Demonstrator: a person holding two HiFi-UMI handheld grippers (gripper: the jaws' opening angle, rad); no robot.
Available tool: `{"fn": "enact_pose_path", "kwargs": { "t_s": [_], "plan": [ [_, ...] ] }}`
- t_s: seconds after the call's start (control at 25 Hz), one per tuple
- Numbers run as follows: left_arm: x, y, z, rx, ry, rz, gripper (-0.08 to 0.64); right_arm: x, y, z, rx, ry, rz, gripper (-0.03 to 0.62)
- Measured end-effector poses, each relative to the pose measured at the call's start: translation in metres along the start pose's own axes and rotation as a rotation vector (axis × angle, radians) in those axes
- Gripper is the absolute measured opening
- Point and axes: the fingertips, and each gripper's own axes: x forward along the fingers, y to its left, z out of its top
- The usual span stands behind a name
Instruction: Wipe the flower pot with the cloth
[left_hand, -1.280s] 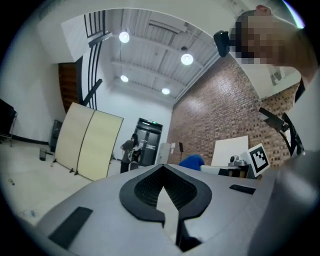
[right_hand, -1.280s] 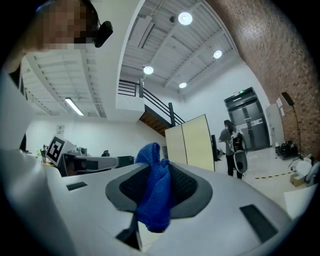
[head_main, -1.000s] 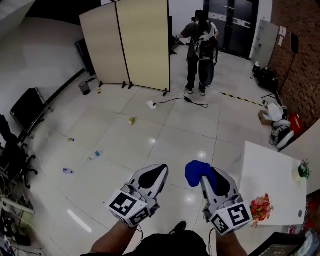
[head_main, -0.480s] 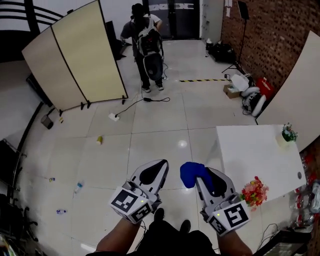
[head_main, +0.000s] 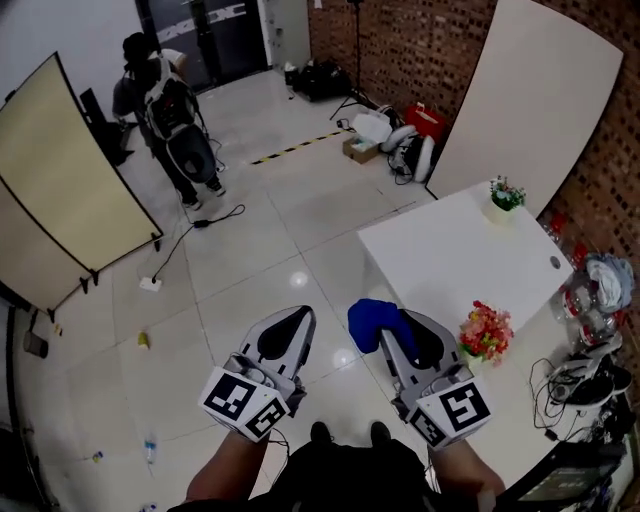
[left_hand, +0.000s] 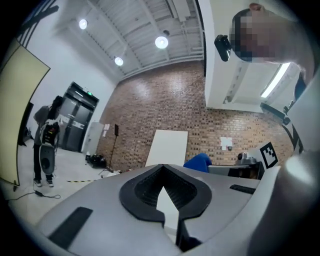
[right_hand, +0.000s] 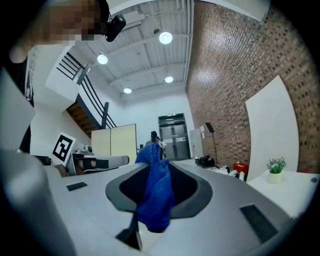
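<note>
My right gripper (head_main: 386, 330) is shut on a blue cloth (head_main: 371, 322), which bunches up over its tip and hangs between the jaws in the right gripper view (right_hand: 155, 192). My left gripper (head_main: 288, 322) is shut with nothing in it, level with the right one and apart from it (left_hand: 162, 189). Both are held over the floor, short of the white table (head_main: 440, 262). A pot of red and orange flowers (head_main: 485, 335) stands at the table's near edge, just right of the right gripper. A small white pot with a green plant (head_main: 505, 196) stands at the far corner (right_hand: 275, 171).
A person with a backpack (head_main: 168, 100) stands far off by the dark doors. A beige folding screen (head_main: 55, 190) stands at left. A white board (head_main: 530, 90) leans on the brick wall. Bags and cables (head_main: 595, 300) lie right of the table; litter dots the floor.
The view has swung round: the table and both flower pots now lie closer and more central. Both grippers keep the same pose, the cloth still in the right one.
</note>
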Motion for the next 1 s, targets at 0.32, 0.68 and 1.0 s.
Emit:
{"fn": "enact_pose_path", "kwargs": {
  "t_s": [0.32, 0.68, 1.0],
  "plan": [
    [0.056, -0.013, -0.031, -0.003, 0.049, -0.170, -0.003, -0.021, -0.039, -0.023, 0.005, -0.011, -0.201, 0.098],
    [0.128, -0.083, -0.073, -0.008, 0.118, -0.343, -0.003, -0.084, -0.109, -0.047, 0.045, -0.021, -0.381, 0.098],
    [0.166, -0.114, -0.116, 0.007, 0.187, -0.481, -0.003, -0.097, -0.139, -0.084, 0.045, 0.010, -0.518, 0.098]
  ]
}}
